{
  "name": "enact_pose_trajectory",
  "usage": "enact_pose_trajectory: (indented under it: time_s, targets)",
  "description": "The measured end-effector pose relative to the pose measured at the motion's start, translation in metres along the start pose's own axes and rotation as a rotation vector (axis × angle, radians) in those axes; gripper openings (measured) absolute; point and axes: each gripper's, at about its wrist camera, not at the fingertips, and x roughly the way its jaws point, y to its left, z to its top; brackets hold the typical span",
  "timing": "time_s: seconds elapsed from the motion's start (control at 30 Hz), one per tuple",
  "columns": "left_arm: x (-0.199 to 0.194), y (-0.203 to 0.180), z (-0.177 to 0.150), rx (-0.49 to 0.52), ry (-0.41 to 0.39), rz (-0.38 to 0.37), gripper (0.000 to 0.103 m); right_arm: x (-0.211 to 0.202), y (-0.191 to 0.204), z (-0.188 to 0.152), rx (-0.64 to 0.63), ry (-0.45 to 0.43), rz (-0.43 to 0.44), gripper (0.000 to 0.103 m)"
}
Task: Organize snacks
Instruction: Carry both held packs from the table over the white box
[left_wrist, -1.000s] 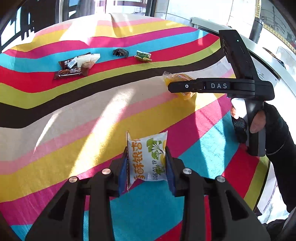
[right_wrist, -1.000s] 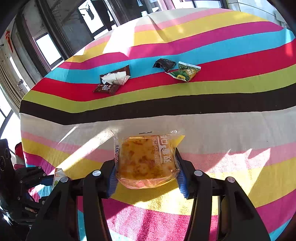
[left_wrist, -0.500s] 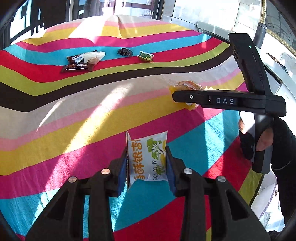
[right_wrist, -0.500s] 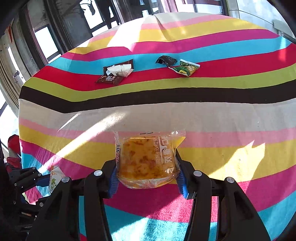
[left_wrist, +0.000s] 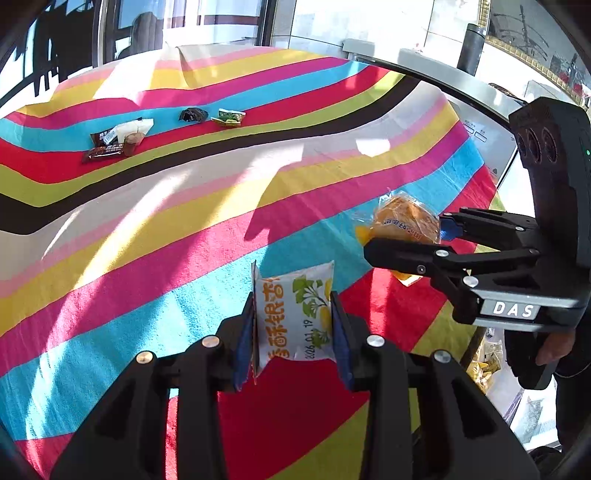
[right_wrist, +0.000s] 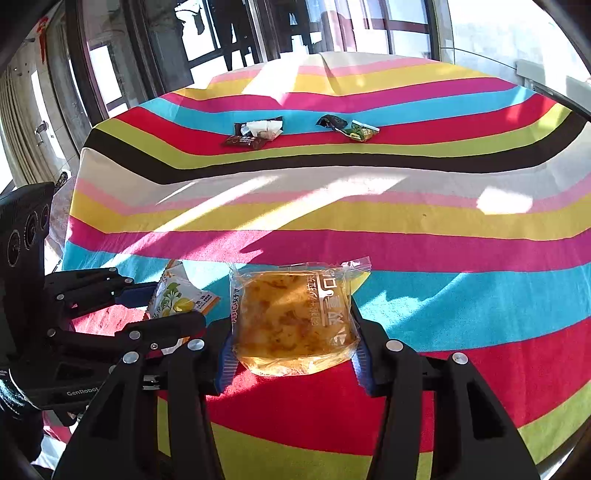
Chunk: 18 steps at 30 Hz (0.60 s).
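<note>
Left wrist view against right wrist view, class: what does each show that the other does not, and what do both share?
Only the left wrist view shows yellow snack packets below the table edge. Only the right wrist view shows the dark-framed window at far left. Both show the left gripper shut on a white ginkgo-print packet, the right gripper shut on a clear-wrapped golden pastry, and the striped tablecloth.

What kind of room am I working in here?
Probably a sunlit room or enclosed balcony: tall windows behind a table under a striped cloth, with wrapped snacks lying in direct sun.
</note>
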Motion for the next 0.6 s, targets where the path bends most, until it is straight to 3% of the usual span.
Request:
enact_pose_trajectory:
  time_s: [0.33,0.6]
  targets:
    - [-0.006,-0.078,-0.005,0.147,-0.002,-0.071,0.037,-0.060,-0.029,-0.051,0.040,-0.058,-0.073,0.049]
    - [0.016,-0.156,-0.009,0.288,0.046,-0.192,0.037,-0.100,-0.074,-0.102,0.170,-0.086,-0.173,0.049]
